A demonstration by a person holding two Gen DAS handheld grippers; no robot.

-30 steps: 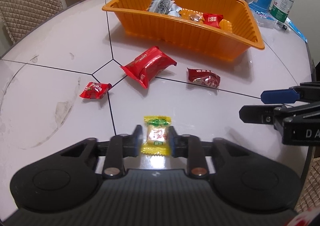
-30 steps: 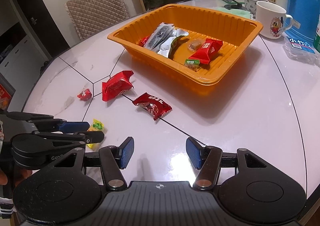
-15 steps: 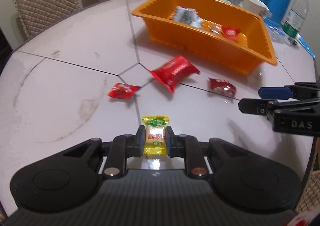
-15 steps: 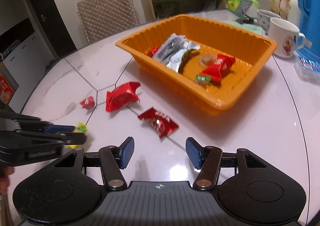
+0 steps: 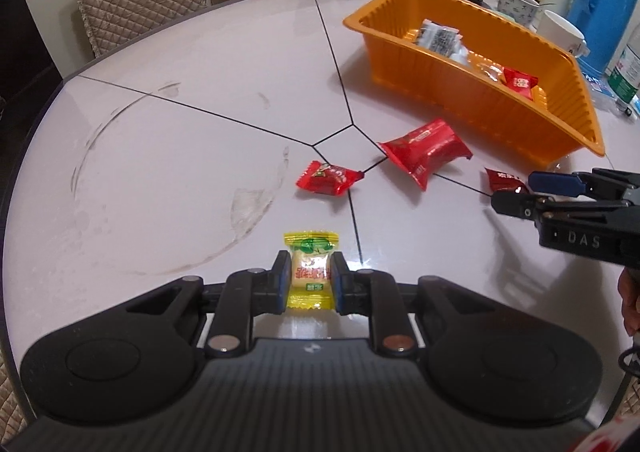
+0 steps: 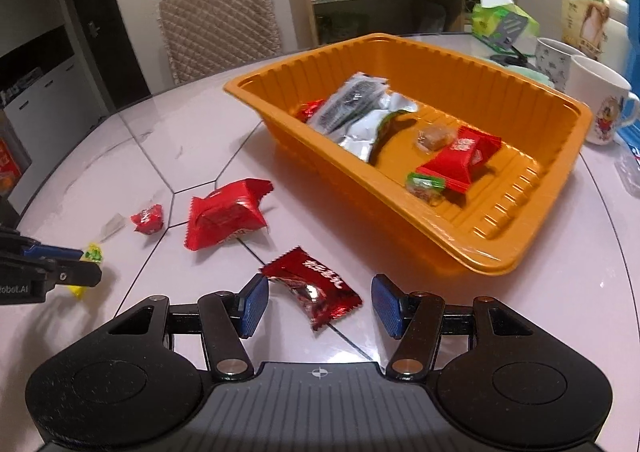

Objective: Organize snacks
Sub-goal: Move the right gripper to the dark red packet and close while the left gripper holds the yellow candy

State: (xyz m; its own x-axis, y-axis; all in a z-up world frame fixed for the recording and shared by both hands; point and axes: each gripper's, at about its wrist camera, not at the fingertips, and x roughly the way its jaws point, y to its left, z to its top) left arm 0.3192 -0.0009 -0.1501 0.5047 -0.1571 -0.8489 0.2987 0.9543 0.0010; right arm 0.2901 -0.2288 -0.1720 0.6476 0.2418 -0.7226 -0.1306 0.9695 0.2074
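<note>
Left tongs (image 5: 310, 284) pinch a yellow candy (image 5: 311, 270); right tongs (image 6: 318, 306) stand half open, empty, around a dark red packet (image 6: 316, 288).

Candy is clamped across its middle, seemingly just off the surface (image 5: 160, 140). Packet lies flat between the blue pads, untouched, near the orange tray (image 6: 500, 252). Both look light, crinkly and slippery, so the padded middle is probably the best hold, not the thin sealed ends. Two more red packets (image 6: 224, 214) wait beside it.
</note>
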